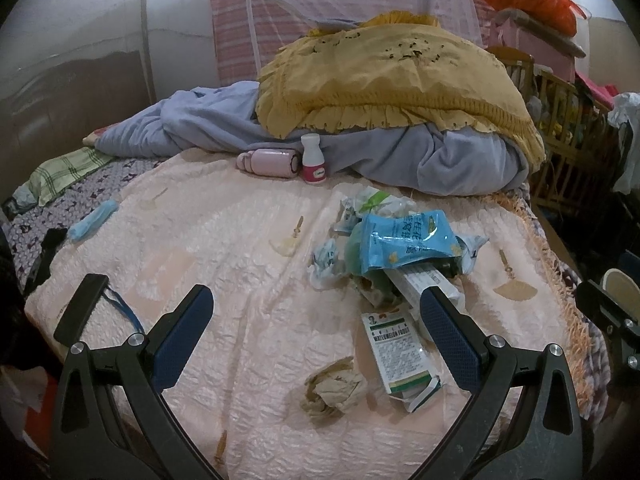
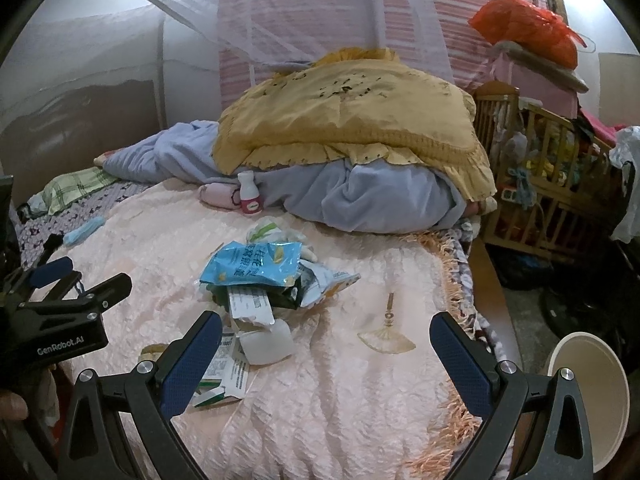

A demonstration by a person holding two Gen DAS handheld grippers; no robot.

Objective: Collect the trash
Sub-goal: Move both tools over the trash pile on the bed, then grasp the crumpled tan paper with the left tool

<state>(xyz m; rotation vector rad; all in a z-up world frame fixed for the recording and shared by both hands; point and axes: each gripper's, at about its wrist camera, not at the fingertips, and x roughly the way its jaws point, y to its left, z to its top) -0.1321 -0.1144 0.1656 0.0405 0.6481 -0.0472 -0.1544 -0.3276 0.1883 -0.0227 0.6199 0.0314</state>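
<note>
Trash pile (image 1: 400, 256) lay mid-bedspread (image 1: 224, 240), toward its fringed right edge; crumpled paper ball (image 1: 334, 390) nearer front. Left gripper (image 1: 316, 332) and right gripper (image 2: 326, 354) both spread wide, grasping nothing.

Both wrist cameras are looking low and close from the bed's (image 1: 240, 240) near edge, sharing the trash (image 1: 400, 256) pile (image 2: 260, 280).
</note>
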